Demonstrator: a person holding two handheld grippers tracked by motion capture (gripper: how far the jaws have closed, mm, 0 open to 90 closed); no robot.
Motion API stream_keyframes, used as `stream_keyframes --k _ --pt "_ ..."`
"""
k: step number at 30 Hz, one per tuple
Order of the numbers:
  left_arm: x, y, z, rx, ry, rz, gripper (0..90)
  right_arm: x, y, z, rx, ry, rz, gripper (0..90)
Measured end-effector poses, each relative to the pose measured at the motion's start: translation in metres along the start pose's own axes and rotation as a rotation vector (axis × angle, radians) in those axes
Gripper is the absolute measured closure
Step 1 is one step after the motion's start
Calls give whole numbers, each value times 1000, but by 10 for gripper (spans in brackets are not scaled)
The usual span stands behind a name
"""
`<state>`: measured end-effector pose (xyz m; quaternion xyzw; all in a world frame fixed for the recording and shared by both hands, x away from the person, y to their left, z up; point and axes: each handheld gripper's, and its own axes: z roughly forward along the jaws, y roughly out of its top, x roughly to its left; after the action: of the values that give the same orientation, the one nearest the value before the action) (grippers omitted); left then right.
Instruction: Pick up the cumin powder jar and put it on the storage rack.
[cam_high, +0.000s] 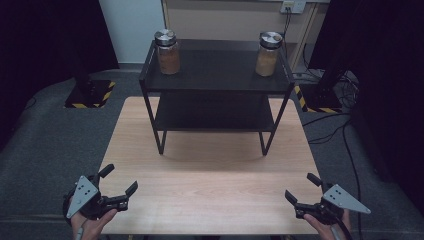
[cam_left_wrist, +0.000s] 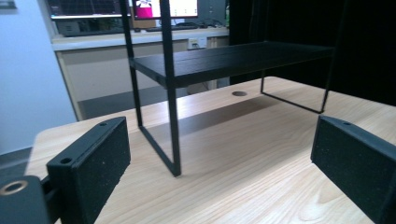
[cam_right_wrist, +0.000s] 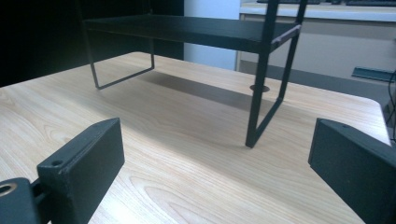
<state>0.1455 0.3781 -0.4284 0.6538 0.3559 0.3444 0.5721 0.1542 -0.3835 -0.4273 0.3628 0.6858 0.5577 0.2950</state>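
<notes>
The black two-tier shelf (cam_high: 216, 80) stands on the far half of the wooden table (cam_high: 210, 190) and serves as the landmark here. Well in front of the shelf and off its left leg, at the near left corner of the table, the left gripper (cam_high: 120, 184) sits in a hand (cam_high: 90, 226), jaws spread wide with nothing between them. In the left gripper view the same jaws stand far apart at the bottom corners, bare wood between them, and the shelf's nearest leg (cam_left_wrist: 172, 116) rises just beyond, with the lower tier (cam_left_wrist: 233, 58) stretching away to the right.

On the shelf's top tier, at its back left corner, stands a glass jar (cam_high: 167, 52) with a metal lid and brownish contents. At the back right corner of the same tier stands a second jar (cam_high: 268, 55), paler inside, also lidded. Both are upright and well apart from each other and from the grippers.

Well in front of the shelf's right leg, at the near right edge of the table, the right gripper (cam_high: 301, 188) is held by the other hand (cam_high: 325, 226), its jaws likewise wide apart and holding nothing. The right gripper view shows the shelf's leg (cam_right_wrist: 261, 93) beyond the parted jaws
</notes>
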Motion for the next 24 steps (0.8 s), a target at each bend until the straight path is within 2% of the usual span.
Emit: stream_keyframes --k 9,15,24 --pt "2 -1 -1 -3 19 -14 34 -3 -6 -17 -9 -32 18 44" --pt "4 -2 0 -2 22 -29 35 -5 -8 -22 -15 -44 25 47" --pt "8 -1 3 -4 1 -34 37 -10 -7 -13 -12 1 2 50"
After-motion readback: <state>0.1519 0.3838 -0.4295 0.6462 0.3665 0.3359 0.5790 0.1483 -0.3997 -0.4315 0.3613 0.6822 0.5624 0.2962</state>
